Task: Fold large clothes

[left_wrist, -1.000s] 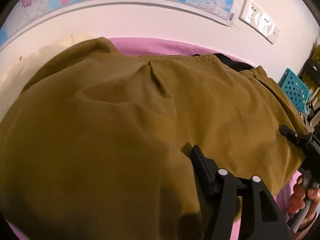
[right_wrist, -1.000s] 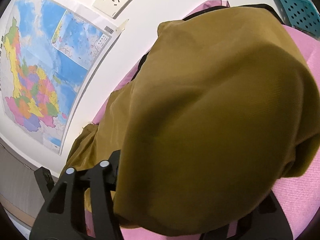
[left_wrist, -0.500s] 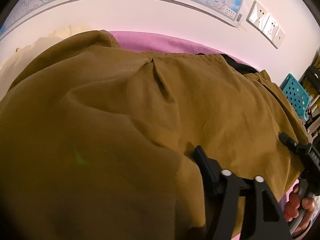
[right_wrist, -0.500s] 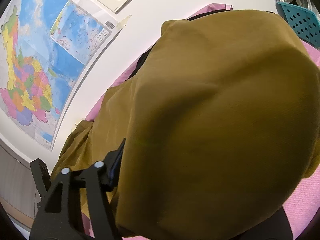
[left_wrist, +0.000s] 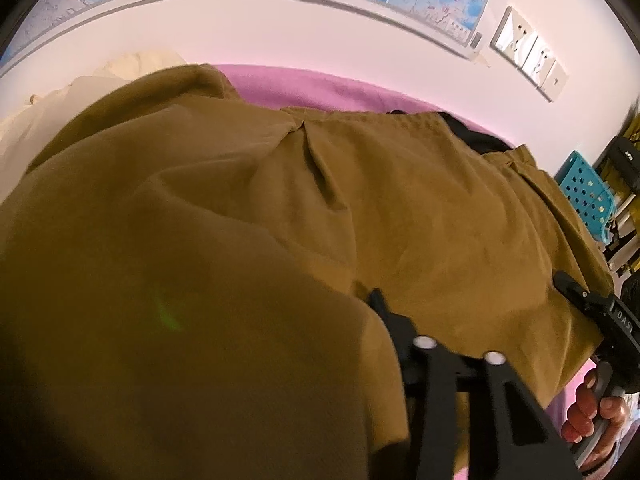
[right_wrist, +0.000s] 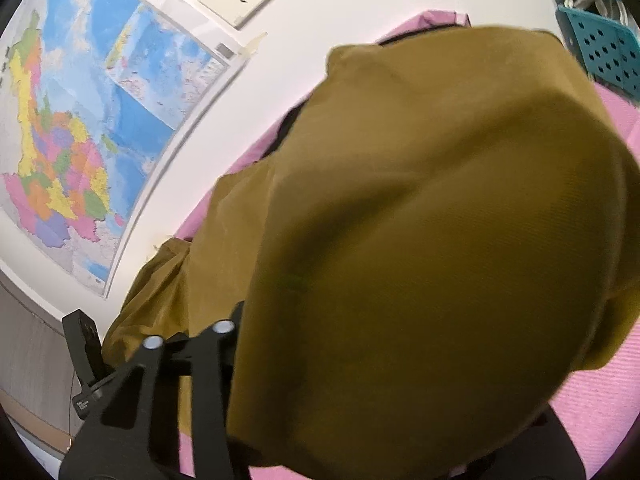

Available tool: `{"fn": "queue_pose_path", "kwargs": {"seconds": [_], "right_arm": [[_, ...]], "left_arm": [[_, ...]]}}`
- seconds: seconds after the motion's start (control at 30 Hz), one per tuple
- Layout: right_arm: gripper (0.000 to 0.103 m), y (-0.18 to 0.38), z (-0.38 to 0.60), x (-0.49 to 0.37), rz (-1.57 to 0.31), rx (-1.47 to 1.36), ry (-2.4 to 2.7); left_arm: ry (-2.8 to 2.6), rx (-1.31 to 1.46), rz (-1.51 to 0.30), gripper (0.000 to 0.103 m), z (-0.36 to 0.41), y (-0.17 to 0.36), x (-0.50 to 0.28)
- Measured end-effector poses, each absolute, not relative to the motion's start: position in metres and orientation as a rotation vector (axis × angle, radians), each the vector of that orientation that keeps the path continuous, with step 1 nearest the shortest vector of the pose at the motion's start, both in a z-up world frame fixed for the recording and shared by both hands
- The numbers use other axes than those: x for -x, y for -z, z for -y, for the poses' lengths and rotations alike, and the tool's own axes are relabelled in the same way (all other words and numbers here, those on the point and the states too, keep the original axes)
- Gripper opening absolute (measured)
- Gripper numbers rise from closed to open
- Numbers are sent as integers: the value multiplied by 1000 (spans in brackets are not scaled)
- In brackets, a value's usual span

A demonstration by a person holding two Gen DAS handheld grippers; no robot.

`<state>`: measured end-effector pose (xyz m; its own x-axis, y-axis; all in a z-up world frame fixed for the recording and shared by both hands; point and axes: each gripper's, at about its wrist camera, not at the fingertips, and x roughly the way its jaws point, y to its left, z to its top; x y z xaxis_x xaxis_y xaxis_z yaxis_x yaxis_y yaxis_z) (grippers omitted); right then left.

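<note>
Trousers (left_wrist: 420,216) draped over both claws, grip hidden so I cannot tell, may slide off crooked.

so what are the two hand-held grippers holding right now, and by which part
Both carry the olive-brown garment, which drapes over the left hand-held gripper and the right hand-held gripper. The cloth hides the fingertips, so the exact part gripped cannot be told.
</note>
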<state>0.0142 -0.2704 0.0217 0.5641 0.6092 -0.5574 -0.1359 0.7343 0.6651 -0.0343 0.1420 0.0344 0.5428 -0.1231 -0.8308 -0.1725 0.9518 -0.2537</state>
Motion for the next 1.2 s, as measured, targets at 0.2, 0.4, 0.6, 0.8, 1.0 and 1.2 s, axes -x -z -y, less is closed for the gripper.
{"fn": "queue_pose_path", "kwargs": {"seconds": [0.2, 0.4, 0.6, 0.8, 1.0, 1.2], "right_arm": [[33, -53, 276, 16, -834, -591, -571], [46, -24, 280, 16, -981, -603, -553], [59, -11, 278, 7, -990, -652, -537], [62, -12, 272, 1, -970, -648, -525], [46, -16, 269, 4, -946, -618, -521], [44, -23, 260, 4, -948, -598, -528]], "left_arm": [[47, 368, -985, 29, -150, -59, 65], [89, 311, -1046, 41, -153, -43, 76], [78, 289, -1036, 67, -153, -33, 69], [86, 303, -1017, 77, -153, -24, 64], [64, 323, -1009, 52, -153, -26, 61], [63, 298, -991, 43, -151, -33, 63]]}}
